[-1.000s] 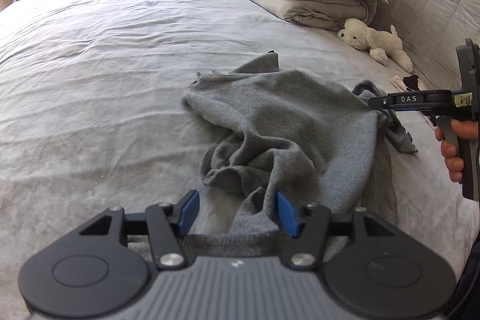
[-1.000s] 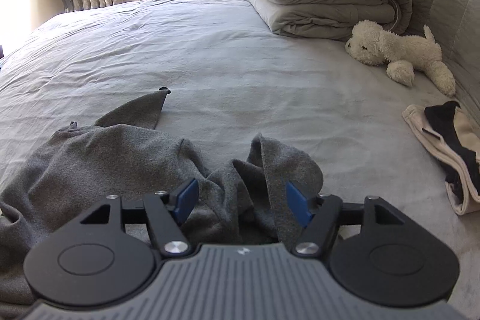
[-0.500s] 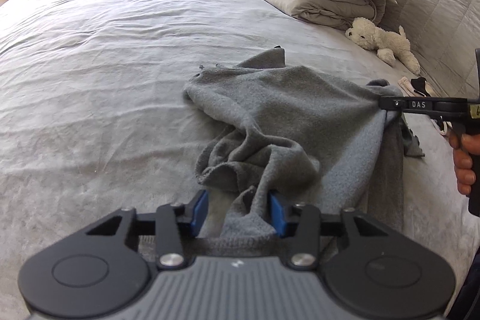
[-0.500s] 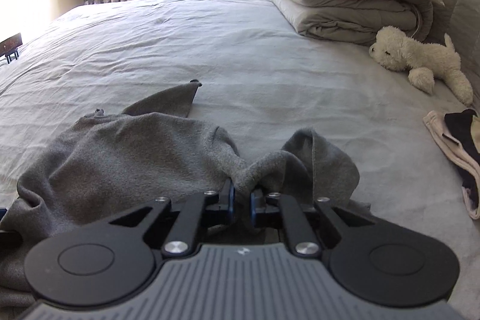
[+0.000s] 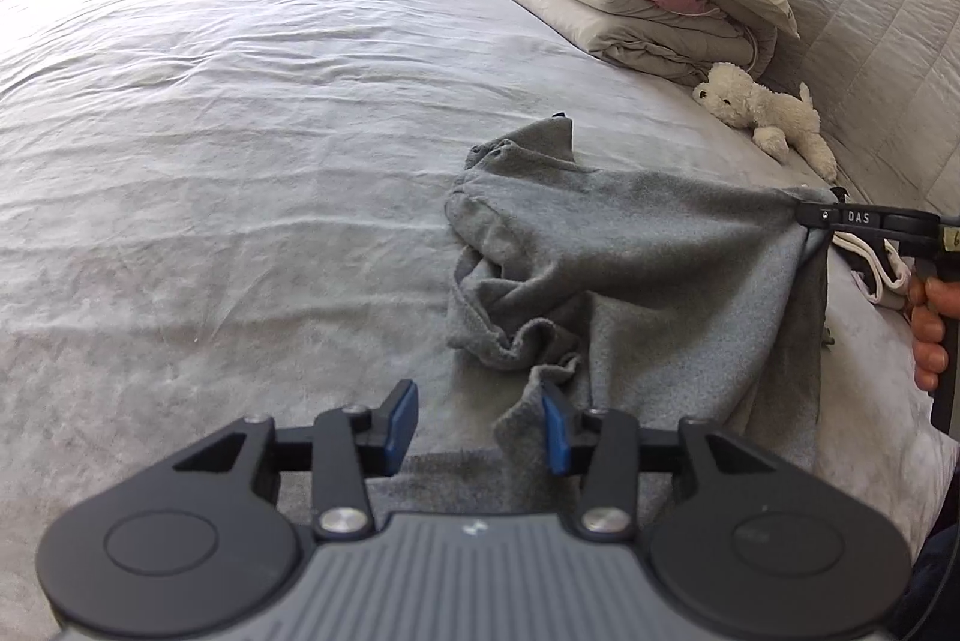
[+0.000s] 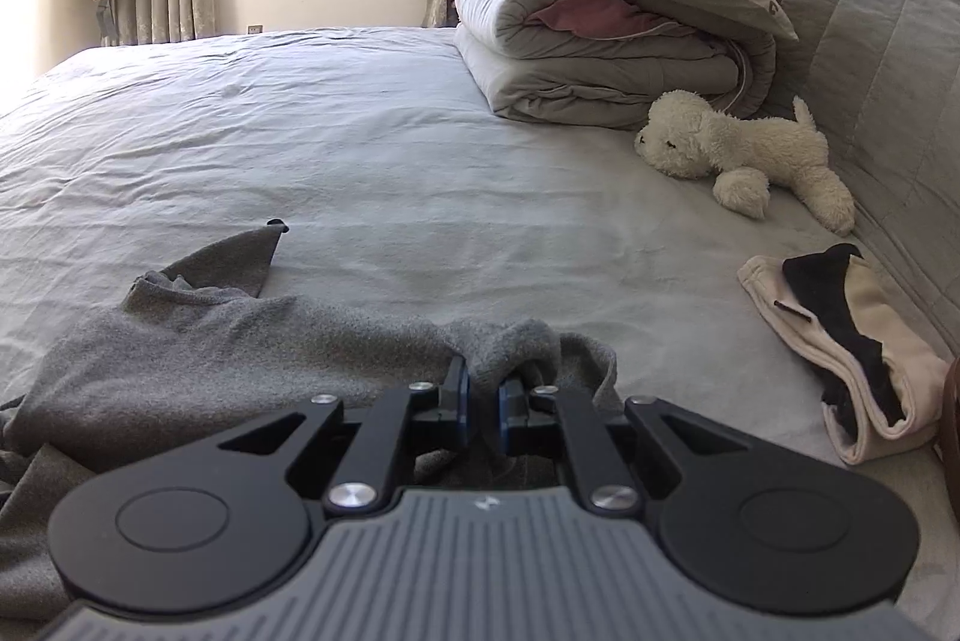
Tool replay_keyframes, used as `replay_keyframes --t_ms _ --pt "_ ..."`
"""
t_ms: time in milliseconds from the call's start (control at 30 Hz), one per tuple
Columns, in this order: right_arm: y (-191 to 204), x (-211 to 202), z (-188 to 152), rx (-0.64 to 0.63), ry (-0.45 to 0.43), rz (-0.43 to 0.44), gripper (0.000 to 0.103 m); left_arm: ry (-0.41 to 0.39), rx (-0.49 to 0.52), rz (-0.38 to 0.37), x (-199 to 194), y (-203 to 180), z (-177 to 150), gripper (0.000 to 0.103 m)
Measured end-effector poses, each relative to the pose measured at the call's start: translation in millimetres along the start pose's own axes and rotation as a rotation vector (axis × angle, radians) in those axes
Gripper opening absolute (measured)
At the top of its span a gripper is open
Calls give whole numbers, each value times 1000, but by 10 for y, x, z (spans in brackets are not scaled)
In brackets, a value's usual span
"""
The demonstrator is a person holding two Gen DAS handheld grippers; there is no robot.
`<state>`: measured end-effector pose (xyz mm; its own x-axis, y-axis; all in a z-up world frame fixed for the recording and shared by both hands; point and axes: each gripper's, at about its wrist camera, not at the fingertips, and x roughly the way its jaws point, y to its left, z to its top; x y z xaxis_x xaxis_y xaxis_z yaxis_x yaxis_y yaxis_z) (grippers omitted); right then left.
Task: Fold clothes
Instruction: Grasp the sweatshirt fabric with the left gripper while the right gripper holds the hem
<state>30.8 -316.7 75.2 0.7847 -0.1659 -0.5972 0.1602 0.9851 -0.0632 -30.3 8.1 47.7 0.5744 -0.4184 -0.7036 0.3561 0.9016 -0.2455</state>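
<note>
**A:** Where does the sweater (image 5: 636, 245) lie?

**B:** It sits crumpled on the grey bed (image 5: 240, 131), toward the near right of the sheet. In the right wrist view the sweater (image 6: 198, 347) spreads to the left of the tongs, with one pointed corner lying flat on the sheet at the far end.

**A:** What is the right gripper (image 6: 483, 404) doing?

**B:** Its blue pads are pinched on a bunched fold of the sweater, nearly touching each other with the cloth squeezed between. From the left wrist view the right gripper (image 5: 807, 215) shows at the right edge, a hand (image 5: 927, 326) around its handle, and the cloth stretches taut from its tip and hangs below it.

**A:** And the left gripper (image 5: 477, 428)?

**B:** Its jaws have just been opening a little and stand apart. A strip of the sweater's edge rises between them, close against the right pad (image 5: 555, 434); the left pad is clear of it. Whether the right pad actually presses the cloth is hard to judge, but nothing is clamped.

**A:** What else is on the bed?

**B:** A folded duvet (image 6: 606, 41) far right, a white plush dog (image 6: 738, 155) just near it, and a cream-and-black garment (image 6: 852, 347) by the right edge, apart from the sweater.
</note>
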Motion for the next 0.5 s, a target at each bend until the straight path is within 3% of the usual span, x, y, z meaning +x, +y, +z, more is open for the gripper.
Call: replay_keyframes --t_ms 100,367,500 --pt "9 -19 24 25 -5 54 9 -2 9 -4 18 -30 -4 51" --pt "-44 -55 36 96 -13 95 10 -4 42 -3 49 -93 -25 64" --pt "22 -150 44 128 -44 237 10 -17 59 8 23 -108 -4 62"
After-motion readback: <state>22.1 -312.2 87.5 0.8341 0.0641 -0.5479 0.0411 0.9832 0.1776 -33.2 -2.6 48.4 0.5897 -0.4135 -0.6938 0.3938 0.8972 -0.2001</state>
